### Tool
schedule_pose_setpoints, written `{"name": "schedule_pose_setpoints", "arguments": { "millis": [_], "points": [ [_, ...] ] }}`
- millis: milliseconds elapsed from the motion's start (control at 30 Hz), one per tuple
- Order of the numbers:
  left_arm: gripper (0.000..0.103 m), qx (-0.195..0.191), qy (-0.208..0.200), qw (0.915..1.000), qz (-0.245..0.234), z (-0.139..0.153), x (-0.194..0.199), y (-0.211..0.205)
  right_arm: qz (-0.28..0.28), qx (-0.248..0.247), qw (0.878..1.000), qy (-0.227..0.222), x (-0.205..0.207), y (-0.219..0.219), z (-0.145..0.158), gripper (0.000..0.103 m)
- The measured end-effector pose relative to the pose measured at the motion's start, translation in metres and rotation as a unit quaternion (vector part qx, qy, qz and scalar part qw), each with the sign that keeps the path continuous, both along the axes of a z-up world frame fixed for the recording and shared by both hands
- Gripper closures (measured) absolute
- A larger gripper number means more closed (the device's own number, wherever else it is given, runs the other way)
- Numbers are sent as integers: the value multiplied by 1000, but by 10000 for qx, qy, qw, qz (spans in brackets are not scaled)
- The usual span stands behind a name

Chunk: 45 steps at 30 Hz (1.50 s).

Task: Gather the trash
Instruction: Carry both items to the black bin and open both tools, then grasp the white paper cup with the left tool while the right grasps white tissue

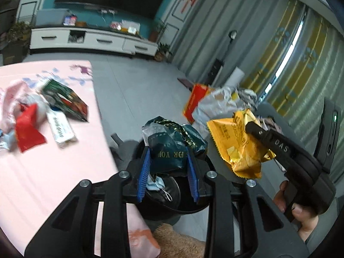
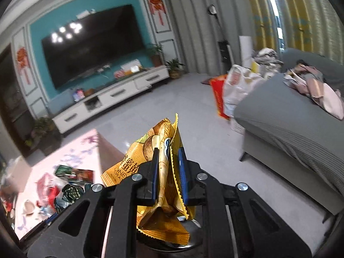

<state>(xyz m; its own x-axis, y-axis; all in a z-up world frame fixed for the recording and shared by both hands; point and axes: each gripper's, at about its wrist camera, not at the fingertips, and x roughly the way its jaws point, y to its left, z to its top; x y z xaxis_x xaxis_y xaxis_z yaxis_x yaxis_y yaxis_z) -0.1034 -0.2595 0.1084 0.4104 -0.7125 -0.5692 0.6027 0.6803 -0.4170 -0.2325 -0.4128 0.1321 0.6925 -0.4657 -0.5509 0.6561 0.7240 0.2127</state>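
Daylight enters through a gap in the curtains [image 1: 290, 49], leaving the room moderately dim. The television [image 2: 92, 43] carries white glare spots. Fisheye distortion bends edges, corners go black, and motion blur softens the table [image 1: 53, 150].

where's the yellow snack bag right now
The yellow bag is pinched in the right tongs, held in the air just right of the left tongs' dark green bag, above the black bin beside the pink table.
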Motion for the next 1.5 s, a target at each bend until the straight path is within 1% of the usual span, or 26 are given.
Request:
{"name": "schedule_pose_setpoints", "arguments": {
  "millis": [167, 367, 433, 533, 667, 700, 733, 767, 800, 833, 867, 900, 933, 1000, 1100, 1167, 1233, 1367, 1467, 1500],
  "points": [
    [70, 269, 338, 9988, -216, -27, 4, -32, -176, 279, 9987, 393, 10, -17, -23, 85],
    [70, 564, 644, 9954, -436, -56, 10, -56, -148, 594, 9944, 857, 25, -31, -49, 84],
    [70, 722, 673, 9941, -458, -65, 12, -64, -218, 576, 9917, 1131, 33, -33, -58, 84],
    [69, 833, 793, 9921, -500, -77, 15, -71, -287, 574, 9876, 1432, 42, -37, -68, 84],
    [68, 956, 913, 9898, -525, -92, 20, -76, -306, 572, 9829, 1724, 49, -37, -79, 83],
    [66, 960, 933, 9896, -522, -93, 20, -78, -320, 562, 9814, 1810, 50, -37, -82, 82],
    [65, 952, 959, 9894, -525, -94, 21, -78, -317, 566, 9804, 1862, 51, -37, -84, 78],
    [59, 929, 986, 9893, -540, -95, 22, -78, -299, 579, 9798, 1890, 51, -37, -85, 76],
    [51, 865, 1033, 9893, -552, -96, 24, -76, -262, 604, 9798, 1887, 52, -37, -85, 72],
    [45, 801, 1069, 9895, -551, -95, 25, -74, -221, 632, 9803, 1858, 52, -37, -84, 65],
    [35, 742, 1091, 9899, -522, -92, 27, -70, -197, 649, 9810, 1817, 50, -37, -83, 59],
    [27, 681, 1052, 9910, -472, -88, 28, -65, -197, 639, 9819, 1772, 49, -36, -80, 45],
    [24, 662, 999, 9918, -435, -85, 28, -62, -211, 606, 9829, 1727, 48, -35, -77, 35],
    [12, 639, 839, 9939, -326, -74, 28, -54, -217, 523, 9856, 1593, 46, -32, -69, 27],
    [6, 540, 537, 9970, -110, -52, 28, -31, -176, 434, 9891, 1399, 44, -25, -58, 17],
    [3, 502, 403, 9979, 42, -39, 30, -16, -140, 359, 9911, 1276, 43, -19, -52, 13],
    [3, 470, 244, 9983, 246, -24, 33, 6, -88, 269, 9932, 1129, 44, -12, -45, 8],
    [3, 493, -74, 9961, 727, 7, 45, 53, 42, 143, 9954, 945, 50, 2, -34, 5],
    [3, 483, -241, 9905, 1266, 27, 58, 102, 108, 44, 9961, 879, 54, 11, -30, 4],
    [3, 452, -312, 9863, 1557, 33, 65, 123, 146, 7, 9962, 855, 56, 15, -29, 4]
  ]
}}
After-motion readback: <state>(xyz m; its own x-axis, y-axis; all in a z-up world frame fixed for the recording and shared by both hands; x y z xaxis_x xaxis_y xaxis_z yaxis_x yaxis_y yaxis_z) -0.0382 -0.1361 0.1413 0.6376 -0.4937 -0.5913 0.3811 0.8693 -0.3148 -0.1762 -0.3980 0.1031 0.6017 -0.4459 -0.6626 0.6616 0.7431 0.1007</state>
